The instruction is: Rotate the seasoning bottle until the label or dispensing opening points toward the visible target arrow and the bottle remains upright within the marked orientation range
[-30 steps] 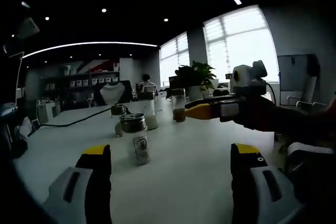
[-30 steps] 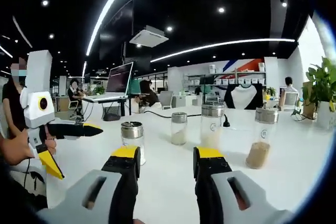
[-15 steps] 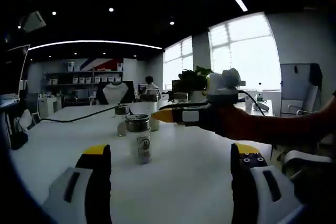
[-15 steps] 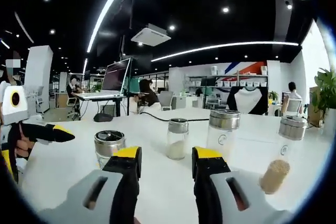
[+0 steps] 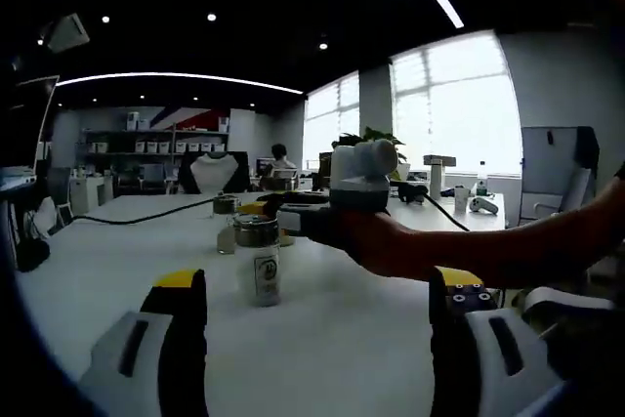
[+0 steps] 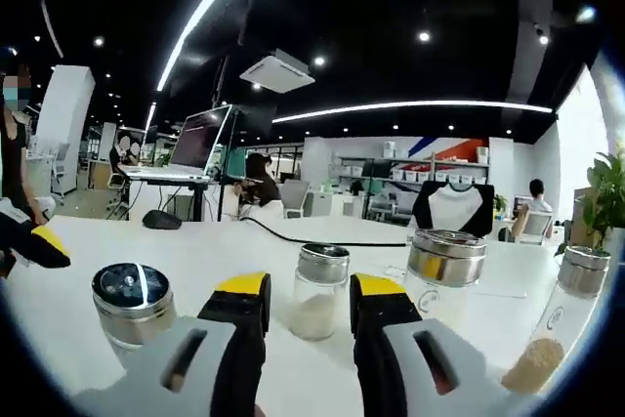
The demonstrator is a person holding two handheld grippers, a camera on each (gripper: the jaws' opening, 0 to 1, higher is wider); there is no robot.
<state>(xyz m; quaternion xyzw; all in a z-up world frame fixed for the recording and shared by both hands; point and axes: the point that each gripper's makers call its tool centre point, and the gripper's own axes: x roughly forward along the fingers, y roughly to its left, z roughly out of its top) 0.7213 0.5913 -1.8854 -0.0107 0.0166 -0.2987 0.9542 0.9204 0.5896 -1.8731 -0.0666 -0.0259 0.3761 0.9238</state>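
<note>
A seasoning bottle [image 5: 258,261] with a metal lid and a white label stands upright on the white table [image 5: 332,349], a little beyond my left gripper [image 5: 317,280], whose jaws are wide open and empty. My right gripper [image 5: 270,214] reaches in from the right in a person's hand, its tips just behind that bottle's lid. In the right gripper view, my right gripper [image 6: 307,288] shows a narrow gap with nothing in it. A small bottle of white grains [image 6: 314,290] stands just beyond that gap. A dark-lidded bottle [image 6: 134,302] stands to its left.
Two more upright bottles stand right of the jaws: a wide-lidded one [image 6: 444,275] and one with tan grains [image 6: 562,324]. The left gripper's yellow tip [image 6: 39,243] shows at the left edge. A black cable [image 6: 322,237] crosses the table. Desks, shelves and seated people are far behind.
My right gripper has moved forward and lower toward the row of bottles, which now look larger. In the left gripper view it has swept left to behind the labelled bottle.
</note>
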